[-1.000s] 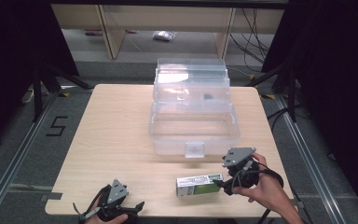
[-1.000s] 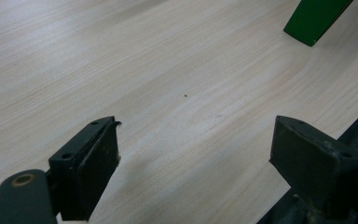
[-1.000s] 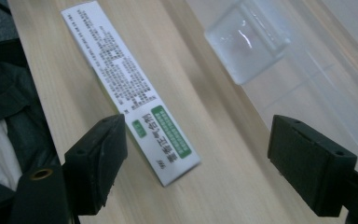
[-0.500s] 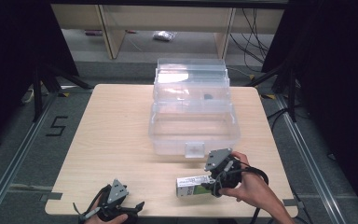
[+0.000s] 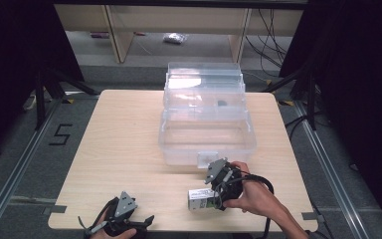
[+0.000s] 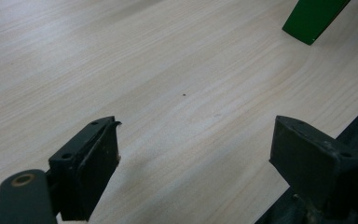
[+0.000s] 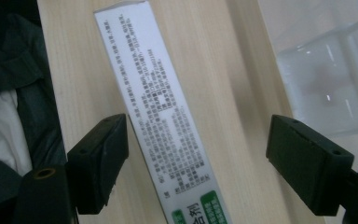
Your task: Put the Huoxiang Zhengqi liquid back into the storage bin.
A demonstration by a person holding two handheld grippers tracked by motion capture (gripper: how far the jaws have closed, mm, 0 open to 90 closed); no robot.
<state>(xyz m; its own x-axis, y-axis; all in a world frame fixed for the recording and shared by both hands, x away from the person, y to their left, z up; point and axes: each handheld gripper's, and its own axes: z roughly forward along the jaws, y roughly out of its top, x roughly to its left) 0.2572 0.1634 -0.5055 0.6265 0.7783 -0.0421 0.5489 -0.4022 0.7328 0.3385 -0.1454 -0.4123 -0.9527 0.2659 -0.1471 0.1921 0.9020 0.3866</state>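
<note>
The right tongs [image 7: 196,163] stand wide open over the white-and-green printed carton [image 7: 161,109], which lies flat on the table [image 5: 124,134] between their jaws, so the grasp seems next: lower and close, while the left tongs [image 6: 196,163] rest open, idle.

High view looks down the table [image 5: 129,149]; tool views sit close, perhaps sharing its wood

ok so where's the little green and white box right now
In the high view the green and white box lies flat near the table's front edge, right of centre, just before the clear plastic bin, with the right tool over it.
</note>
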